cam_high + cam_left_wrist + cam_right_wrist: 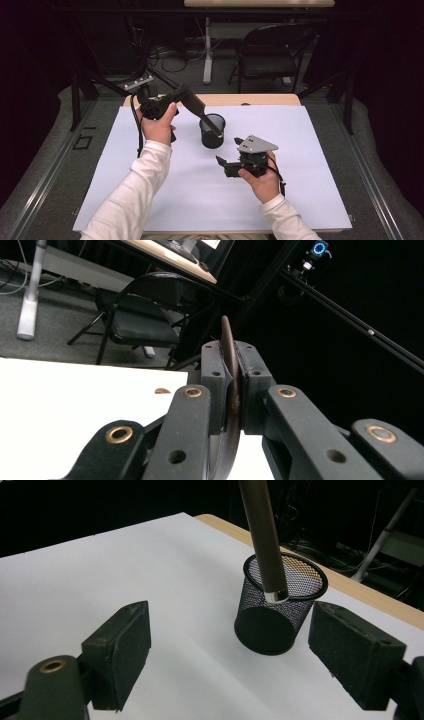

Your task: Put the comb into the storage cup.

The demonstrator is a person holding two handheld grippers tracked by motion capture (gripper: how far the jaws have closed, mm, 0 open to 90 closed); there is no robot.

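Observation:
A black mesh cup (212,139) (265,630) stands upright on the white sheet, a little beyond mid-table. My left gripper (198,106) (232,360), raised at the back left, is shut on the thin flat end of a dark brown utensil (214,126) (229,340) (262,530). The utensil slants down to the right, and its silver-capped handle end hangs at the cup's mouth. My right gripper (228,151) (232,647) stands open just right of the cup and nearer to me, jaws pointed at the cup with nothing between them.
The white sheet (150,200) covers most of the wooden table (270,99). A small brown half-round mark (161,390) sits at the far table edge. Behind the table stand a black folding chair (270,55), a desk leg (207,50) and dark frame bars.

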